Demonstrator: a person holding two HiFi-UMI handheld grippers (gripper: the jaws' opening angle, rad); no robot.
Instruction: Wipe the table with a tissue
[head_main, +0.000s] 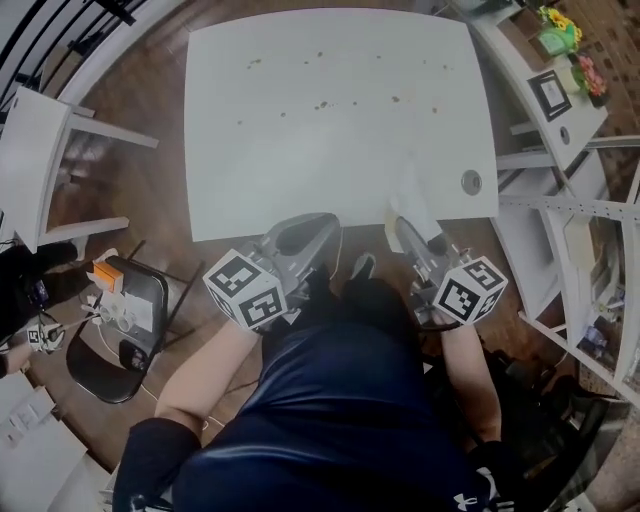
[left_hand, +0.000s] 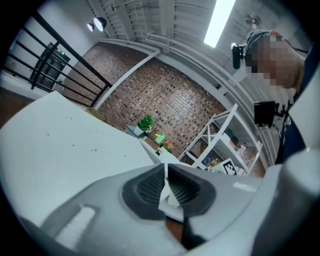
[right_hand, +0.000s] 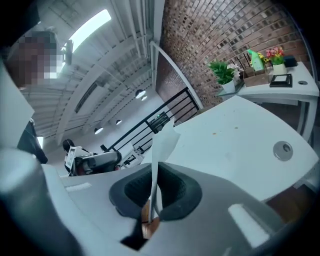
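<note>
The grey right gripper (right_hand: 154, 187) is clamped on a thin white paper tissue (right_hand: 162, 145) – its dark ribbed pads press the sheet from both sides, and the free end stands up above the jaws. From the head view this right gripper (head_main: 400, 225) sits at the near edge of the white rectangular table (head_main: 330, 150), towards the near right corner, with the tissue (head_main: 410, 195) rising over that edge. The grey left gripper (left_hand: 166, 172) has its jaws drawn together – a pale sliver shows low between the pads, too small to identify. It (head_main: 305, 232) sits at the middle of the near edge. Small brown crumbs (head_main: 322, 104) dot the far half of the table. 1 round grey cable grommet (head_main: 471, 181) sits in the near right corner.
</note>
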